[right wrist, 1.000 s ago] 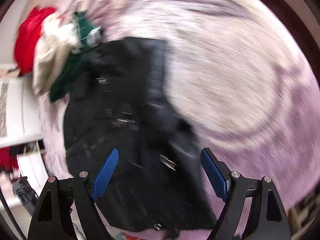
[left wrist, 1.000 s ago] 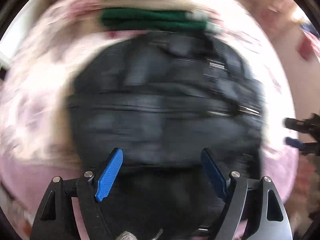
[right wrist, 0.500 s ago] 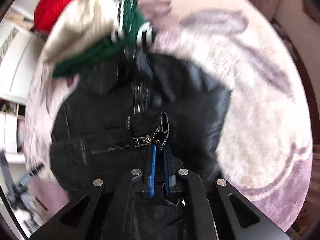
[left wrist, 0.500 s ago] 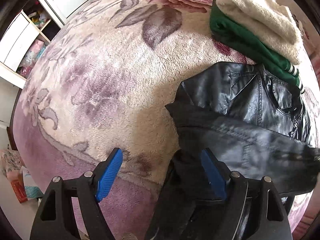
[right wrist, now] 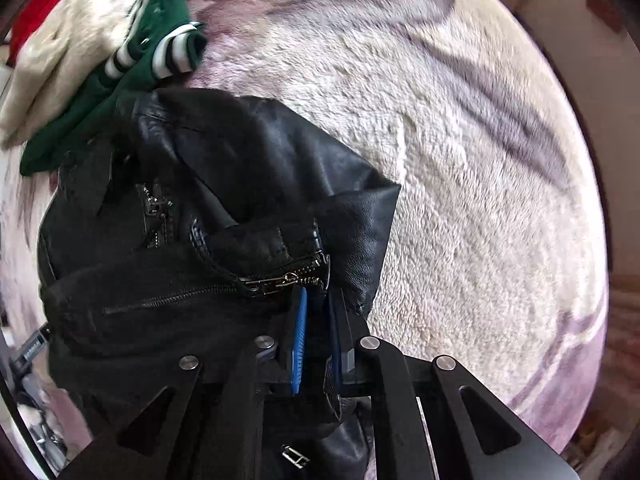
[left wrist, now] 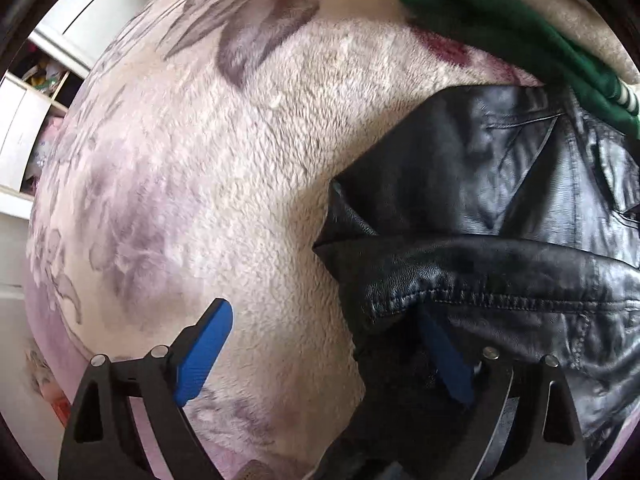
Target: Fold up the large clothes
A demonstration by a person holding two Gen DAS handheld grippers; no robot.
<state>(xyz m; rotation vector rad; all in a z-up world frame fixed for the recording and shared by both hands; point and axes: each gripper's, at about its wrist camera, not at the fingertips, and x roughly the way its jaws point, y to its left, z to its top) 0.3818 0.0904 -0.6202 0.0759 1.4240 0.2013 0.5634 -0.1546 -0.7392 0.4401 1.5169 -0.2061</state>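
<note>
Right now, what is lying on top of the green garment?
A cream fleecy garment lies on the green garment, with something red behind it. The black leather jacket covers the green one's near edge, so what lies beneath is hidden.

Black leather jacket (left wrist: 500, 216) (right wrist: 224, 216): glossy, creased, metal zips on the front. Lies partly folded on the floral fleece blanket (left wrist: 248, 168), one stitched fold doubled across its body. Collar end touches the green garment (left wrist: 504, 32) at the blanket's far side.
</note>
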